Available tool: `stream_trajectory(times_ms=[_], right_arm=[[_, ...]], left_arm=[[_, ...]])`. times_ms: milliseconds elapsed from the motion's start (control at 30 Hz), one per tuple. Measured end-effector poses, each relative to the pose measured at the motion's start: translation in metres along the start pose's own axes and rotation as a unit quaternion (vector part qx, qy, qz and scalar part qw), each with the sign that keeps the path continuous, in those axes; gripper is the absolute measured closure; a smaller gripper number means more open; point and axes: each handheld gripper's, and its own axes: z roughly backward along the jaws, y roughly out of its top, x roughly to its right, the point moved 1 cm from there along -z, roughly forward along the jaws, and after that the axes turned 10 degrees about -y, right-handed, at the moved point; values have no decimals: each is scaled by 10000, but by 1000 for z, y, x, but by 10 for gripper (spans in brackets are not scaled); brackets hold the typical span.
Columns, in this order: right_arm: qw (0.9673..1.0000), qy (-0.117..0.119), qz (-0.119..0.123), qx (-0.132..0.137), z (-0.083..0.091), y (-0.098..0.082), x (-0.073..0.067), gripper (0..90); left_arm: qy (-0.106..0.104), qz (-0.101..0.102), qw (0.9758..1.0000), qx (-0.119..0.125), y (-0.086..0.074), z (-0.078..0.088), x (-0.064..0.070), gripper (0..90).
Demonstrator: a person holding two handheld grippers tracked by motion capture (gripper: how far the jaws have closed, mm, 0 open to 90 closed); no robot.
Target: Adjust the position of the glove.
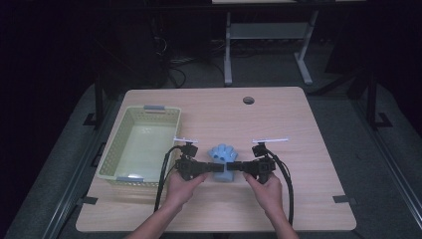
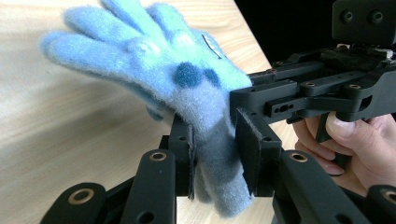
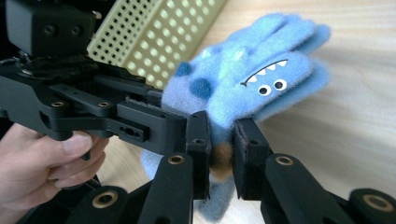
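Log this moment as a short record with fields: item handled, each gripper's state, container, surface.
item: fuzzy blue glove with darker spots and a toothy face, fingers spread
left gripper: jaws shut on the glove's cuff end
right gripper: jaws shut on the glove from the opposite side
glove position: held between both grippers over the table
container: pale green perforated basket, to the left of the glove
surface: light wooden table

Bystanders on and around the table

A pale yellow-green perforated basket (image 1: 141, 144) sits on the left part of the light wooden table (image 1: 278, 119), which has a round hole (image 1: 248, 100) near its far edge; a white-legged frame (image 1: 268, 40) stands beyond.
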Motion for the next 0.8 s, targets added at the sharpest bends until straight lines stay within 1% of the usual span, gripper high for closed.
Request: stream_trajectory(times_ms=[67,133,167,367,400,433,533,567,800], right_arm=[[10000,12,-8,12,1,2,-2,782],[10000,46,12,68,3,6,-7,783],[9999,62,20,80,4,7,-9,783],[9999,106,64,119,5,13,-16,783],[9998,118,112,136,5,17,-19,784],[9997,136,108,145,6,18,-21,784],[9996,163,122,170,6,21,-24,784],[9995,194,146,191,6,25,-28,784],[9994,229,195,179,4,32,-36,784]], left_arm=[[-1,-10,10000,11,1,2,1,679],[-17,-50,10000,61,4,7,4,679],[-6,-86,10000,44,5,9,5,679],[-8,-152,9999,69,10,18,10,679],[-7,-151,9999,77,11,19,11,679],[-23,-167,9998,82,12,21,11,679],[-41,-184,9998,95,15,27,12,679],[-68,-157,9997,145,17,30,12,679],[-87,-186,9996,185,19,40,12,679]])
